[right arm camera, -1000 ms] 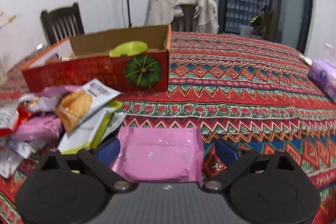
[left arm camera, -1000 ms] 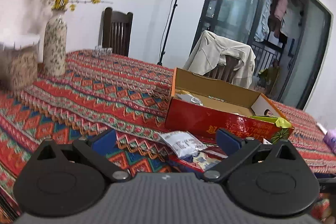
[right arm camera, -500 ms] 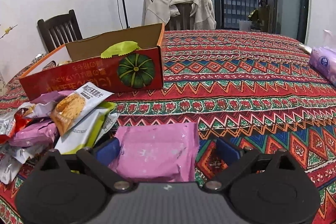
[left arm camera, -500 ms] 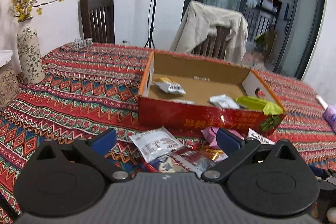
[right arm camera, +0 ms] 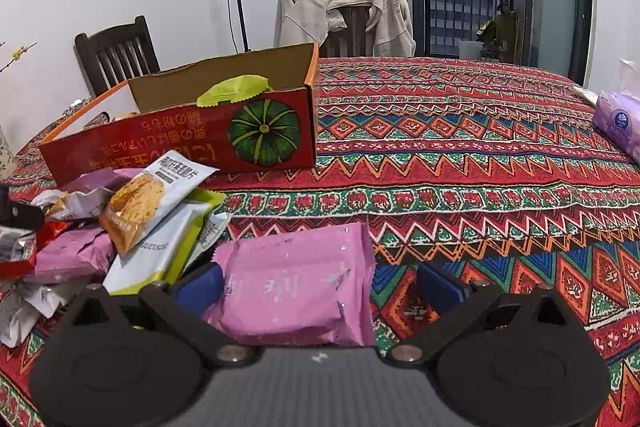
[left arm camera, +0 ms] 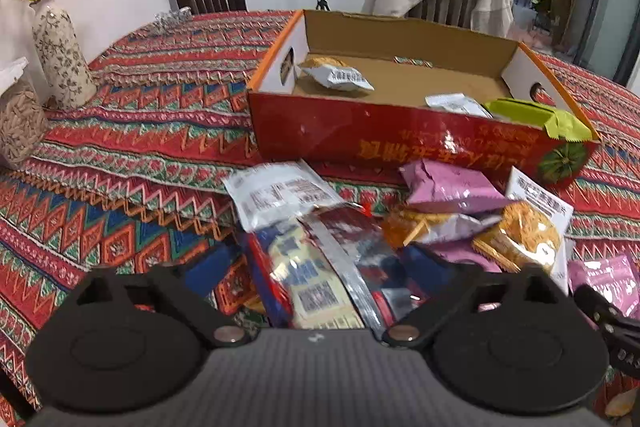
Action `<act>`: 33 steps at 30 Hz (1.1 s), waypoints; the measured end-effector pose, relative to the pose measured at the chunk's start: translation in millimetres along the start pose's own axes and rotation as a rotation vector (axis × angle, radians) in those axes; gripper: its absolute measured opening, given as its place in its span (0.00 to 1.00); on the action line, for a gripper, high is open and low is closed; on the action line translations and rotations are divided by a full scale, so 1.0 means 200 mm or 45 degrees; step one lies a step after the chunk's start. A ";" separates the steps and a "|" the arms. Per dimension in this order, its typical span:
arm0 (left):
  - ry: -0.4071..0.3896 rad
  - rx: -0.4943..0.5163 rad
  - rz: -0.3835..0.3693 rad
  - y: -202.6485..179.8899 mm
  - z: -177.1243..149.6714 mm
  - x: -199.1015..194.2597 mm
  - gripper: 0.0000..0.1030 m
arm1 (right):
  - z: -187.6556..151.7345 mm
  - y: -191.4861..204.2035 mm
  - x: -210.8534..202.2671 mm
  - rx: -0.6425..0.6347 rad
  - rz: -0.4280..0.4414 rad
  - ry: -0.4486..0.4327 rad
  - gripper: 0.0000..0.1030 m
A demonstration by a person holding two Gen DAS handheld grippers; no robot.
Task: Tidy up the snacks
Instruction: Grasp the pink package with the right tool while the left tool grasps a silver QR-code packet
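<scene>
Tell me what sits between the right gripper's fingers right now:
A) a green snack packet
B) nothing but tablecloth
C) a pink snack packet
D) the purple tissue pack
C. In the right wrist view a pink snack packet lies on the tablecloth between the spread fingers of the right gripper, close to the left finger and clear of the right one.

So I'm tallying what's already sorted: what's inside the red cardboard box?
The red cardboard box holds a white-labelled snack pack at its left end, a small white packet and a green packet at its right. The near wall hides anything low behind it.
</scene>
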State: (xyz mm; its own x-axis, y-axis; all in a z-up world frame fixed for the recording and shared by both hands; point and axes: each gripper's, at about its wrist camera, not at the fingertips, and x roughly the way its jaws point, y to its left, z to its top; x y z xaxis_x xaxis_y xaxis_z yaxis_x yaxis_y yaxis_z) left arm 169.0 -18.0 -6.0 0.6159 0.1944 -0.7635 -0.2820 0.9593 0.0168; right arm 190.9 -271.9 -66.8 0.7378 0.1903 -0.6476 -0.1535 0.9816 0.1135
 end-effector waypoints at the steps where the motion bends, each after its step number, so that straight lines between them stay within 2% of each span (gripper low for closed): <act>1: 0.007 -0.002 -0.014 0.00 0.00 0.00 0.76 | 0.00 0.00 0.00 0.000 -0.001 0.000 1.00; 4: -0.005 -0.025 -0.027 0.04 -0.05 -0.03 0.66 | 0.00 0.00 0.00 -0.003 -0.003 0.000 1.00; 8: -0.054 -0.116 -0.067 0.16 -0.13 -0.09 0.60 | 0.00 0.00 0.00 -0.006 -0.004 0.001 1.00; 14: -0.195 -0.154 -0.139 0.29 -0.23 -0.17 0.58 | 0.00 0.02 0.00 -0.022 -0.008 0.007 1.00; 17: -0.212 -0.140 -0.155 0.32 -0.26 -0.19 0.58 | 0.00 0.04 0.00 -0.042 -0.013 0.028 1.00; 26: -0.347 -0.134 -0.223 0.38 -0.33 -0.21 0.57 | -0.01 0.10 -0.01 -0.104 -0.015 0.028 0.99; 28: -0.358 -0.140 -0.249 0.40 -0.33 -0.21 0.57 | 0.00 0.11 -0.02 -0.125 -0.008 0.008 0.87; 29: -0.373 -0.139 -0.254 0.40 -0.33 -0.21 0.57 | 0.00 0.13 -0.04 -0.135 0.011 -0.008 0.66; 30: -0.390 -0.139 -0.258 0.41 -0.34 -0.22 0.57 | 0.01 0.14 -0.05 -0.145 0.018 -0.014 0.61; 33: -0.424 -0.156 -0.274 0.45 -0.36 -0.23 0.58 | 0.01 0.17 -0.06 -0.198 -0.005 -0.020 0.57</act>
State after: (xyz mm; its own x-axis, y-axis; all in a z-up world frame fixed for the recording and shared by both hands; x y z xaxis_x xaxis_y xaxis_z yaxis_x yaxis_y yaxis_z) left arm 62.5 43.9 -14.8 0.8691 0.0671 -0.4901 -0.1939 0.9577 -0.2127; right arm 178.9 -239.8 -53.0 0.7485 0.1880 -0.6359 -0.2498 0.9683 -0.0077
